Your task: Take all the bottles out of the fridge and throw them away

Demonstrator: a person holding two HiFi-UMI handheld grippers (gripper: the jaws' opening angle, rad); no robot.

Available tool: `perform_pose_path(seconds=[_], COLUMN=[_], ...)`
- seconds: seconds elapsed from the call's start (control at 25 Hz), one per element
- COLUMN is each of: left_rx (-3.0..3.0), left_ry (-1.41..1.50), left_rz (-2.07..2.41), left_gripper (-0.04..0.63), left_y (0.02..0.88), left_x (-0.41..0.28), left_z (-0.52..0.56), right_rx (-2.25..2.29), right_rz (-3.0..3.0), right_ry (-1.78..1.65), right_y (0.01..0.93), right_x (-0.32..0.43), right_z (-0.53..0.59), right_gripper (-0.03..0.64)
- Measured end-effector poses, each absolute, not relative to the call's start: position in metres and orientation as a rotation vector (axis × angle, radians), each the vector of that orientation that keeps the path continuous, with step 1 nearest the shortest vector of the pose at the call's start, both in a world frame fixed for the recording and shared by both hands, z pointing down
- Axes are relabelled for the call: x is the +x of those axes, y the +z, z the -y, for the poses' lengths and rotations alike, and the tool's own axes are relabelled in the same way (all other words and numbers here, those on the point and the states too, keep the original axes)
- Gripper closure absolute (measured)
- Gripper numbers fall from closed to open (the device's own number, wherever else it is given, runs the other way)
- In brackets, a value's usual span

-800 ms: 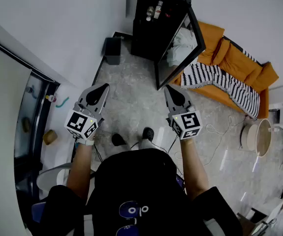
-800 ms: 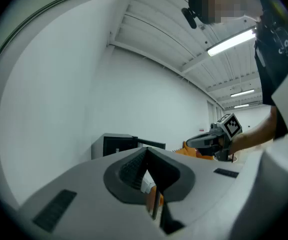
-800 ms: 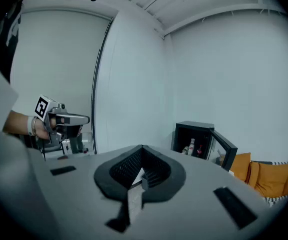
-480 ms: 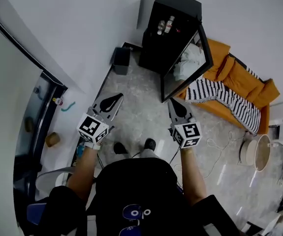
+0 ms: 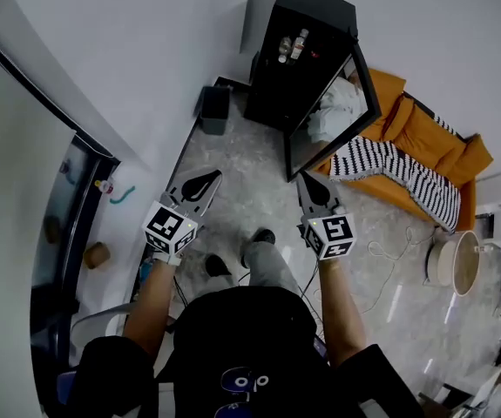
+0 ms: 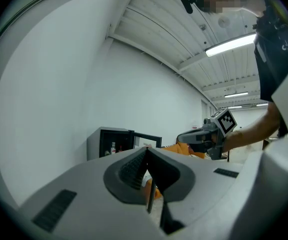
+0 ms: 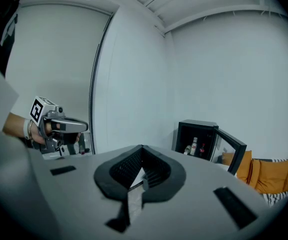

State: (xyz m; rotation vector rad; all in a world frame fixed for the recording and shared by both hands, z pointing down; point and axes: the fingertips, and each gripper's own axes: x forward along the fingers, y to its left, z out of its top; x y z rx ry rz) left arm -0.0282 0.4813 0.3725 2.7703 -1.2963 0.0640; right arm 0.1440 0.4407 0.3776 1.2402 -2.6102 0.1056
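A black mini fridge (image 5: 295, 59) stands against the far wall with its glass door (image 5: 335, 116) swung open. Bottles (image 5: 291, 43) stand on a shelf inside; they also show as small bottles (image 7: 194, 146) in the right gripper view. My left gripper (image 5: 204, 181) and right gripper (image 5: 312, 192) are held out side by side over the floor, well short of the fridge. Both are shut with nothing between the jaws. The left gripper view shows the fridge (image 6: 107, 142) far ahead past the closed jaw tips.
An orange sofa (image 5: 429, 116) with a striped blanket (image 5: 398, 171) sits right of the fridge. A white round bin (image 5: 455, 252) stands at the far right, with a cable (image 5: 379, 252) on the floor nearby. A small black box (image 5: 214, 108) sits by the wall; a glass door (image 5: 69, 220) lies to the left.
The person has stepped towards the fridge, one leg now lifted forward. Both grippers have drawn slightly closer together and stayed shut.
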Motion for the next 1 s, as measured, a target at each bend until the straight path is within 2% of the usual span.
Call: perform_pose_path(seconds=[0.48,1.0], left_rx=[2.753,2.738], left_ry=[0.090,0.123], left_rz=[1.314,1.356], left_gripper=[0.594,0.594], left_y=[0.386,0.380], left_x=[-0.025,0.017], left_z=[-0.390,-0.246], right_rx=[1.223,1.322], right_rz=[2.609,2.587], right_ry=[0.087,0.048], right_y=[0.400,0.394], right_x=[0.152,0.206], right_z=[-0.350,-0.211], right_gripper=[0.615,0.615])
